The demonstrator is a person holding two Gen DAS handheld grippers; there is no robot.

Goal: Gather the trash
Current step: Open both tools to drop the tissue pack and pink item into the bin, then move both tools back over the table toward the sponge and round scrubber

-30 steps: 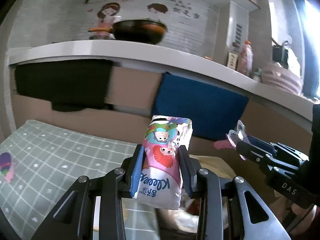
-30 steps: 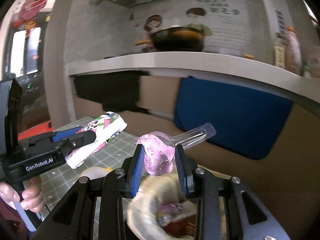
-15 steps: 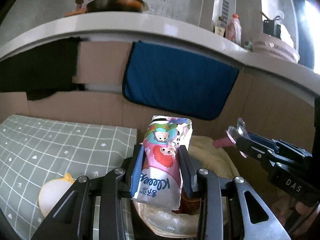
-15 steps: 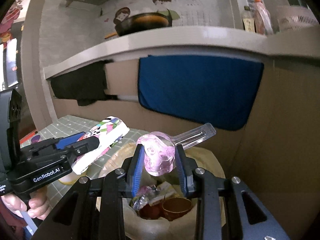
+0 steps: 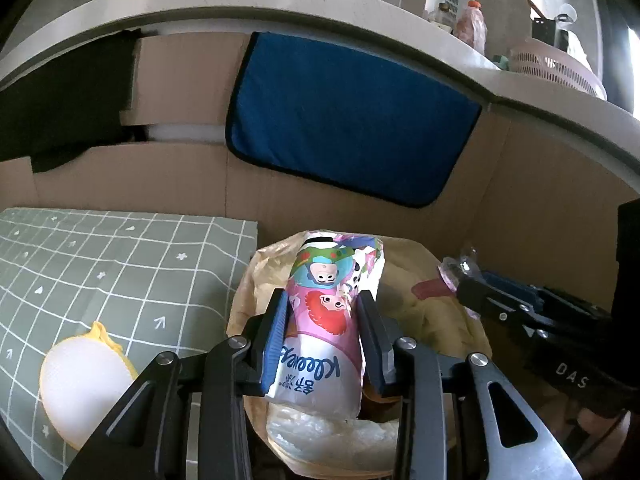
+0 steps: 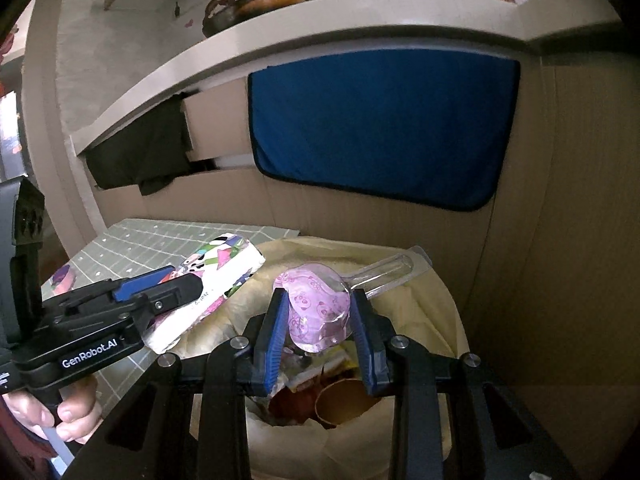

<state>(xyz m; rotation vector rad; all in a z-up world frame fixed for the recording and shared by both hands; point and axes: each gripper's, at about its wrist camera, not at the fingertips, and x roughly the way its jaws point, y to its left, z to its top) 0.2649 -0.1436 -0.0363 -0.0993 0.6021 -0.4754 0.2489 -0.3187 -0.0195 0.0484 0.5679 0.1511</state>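
My left gripper is shut on a cartoon-printed tissue pack and holds it over the open mouth of a cream trash bag. The pack also shows in the right wrist view. My right gripper is shut on a clear pink plastic wrapper with a clear handle-shaped end, held above the same trash bag. Inside the bag lie a brown paper cup and mixed wrappers. The right gripper's tip also shows in the left wrist view.
A green checked mat covers the table left of the bag, with a white and yellow round object on it. A cardboard wall with a blue cloth stands behind, under a white counter.
Both grippers have moved forward and tilted down with their loads, so the trash bag now lies directly under them. Neither grip has changed.
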